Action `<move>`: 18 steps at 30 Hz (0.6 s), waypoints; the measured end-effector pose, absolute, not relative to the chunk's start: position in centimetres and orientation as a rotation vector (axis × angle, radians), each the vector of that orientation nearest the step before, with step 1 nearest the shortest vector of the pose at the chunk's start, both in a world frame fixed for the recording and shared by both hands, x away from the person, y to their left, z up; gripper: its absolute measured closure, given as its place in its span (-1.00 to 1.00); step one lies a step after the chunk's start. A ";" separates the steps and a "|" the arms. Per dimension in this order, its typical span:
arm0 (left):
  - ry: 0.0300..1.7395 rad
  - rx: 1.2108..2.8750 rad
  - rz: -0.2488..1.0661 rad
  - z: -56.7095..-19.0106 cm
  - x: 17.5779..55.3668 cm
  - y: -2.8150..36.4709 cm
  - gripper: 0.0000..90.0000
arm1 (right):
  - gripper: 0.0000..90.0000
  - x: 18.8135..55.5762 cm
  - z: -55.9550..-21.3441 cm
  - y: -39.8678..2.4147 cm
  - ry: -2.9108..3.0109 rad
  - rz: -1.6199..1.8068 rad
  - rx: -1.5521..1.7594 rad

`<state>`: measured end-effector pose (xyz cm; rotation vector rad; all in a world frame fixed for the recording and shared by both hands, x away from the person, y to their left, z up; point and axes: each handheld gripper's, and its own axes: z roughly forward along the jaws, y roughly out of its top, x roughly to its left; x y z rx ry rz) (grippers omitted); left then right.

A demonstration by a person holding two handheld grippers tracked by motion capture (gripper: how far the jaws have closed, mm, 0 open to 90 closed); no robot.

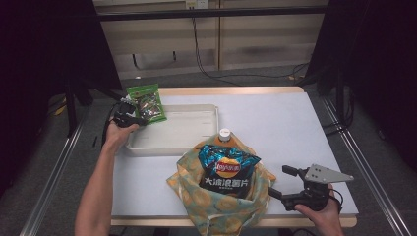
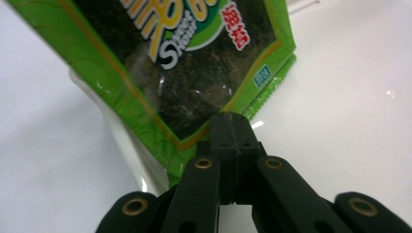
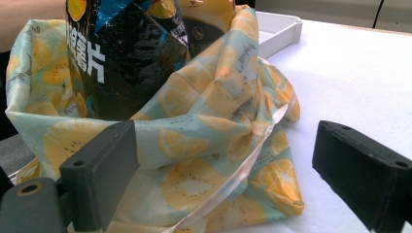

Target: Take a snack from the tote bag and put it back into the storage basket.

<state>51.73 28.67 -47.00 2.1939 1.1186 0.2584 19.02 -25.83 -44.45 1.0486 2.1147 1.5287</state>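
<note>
Left hand-held gripper (image 2: 230, 127) pinching glossy green packet (image 2: 184, 63) | right hand-held gripper (image 3: 233, 170) agape by cloth bag (image 3: 194, 145)

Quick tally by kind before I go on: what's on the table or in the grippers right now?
Snack packets: 2, the green seaweed packet held in the left gripper and the black chip bag in the tote
Bottles: 1, the white-capped bottle in the tote
Fabric bags: 1, the lemon-print tote
Trays: 1, the white tray
Total: 5
</note>
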 end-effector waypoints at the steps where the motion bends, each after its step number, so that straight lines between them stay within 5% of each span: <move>1: 1.120 2.187 0.263 -47.0 52.0 28.8 0.98 | -0.81 19.0 -44.5 -25.8 2.116 1.531 1.044; 18: 1.115 2.051 0.287 -46.2 50.8 29.4 0.67 | -0.81 19.0 -44.4 -25.8 2.113 1.529 1.044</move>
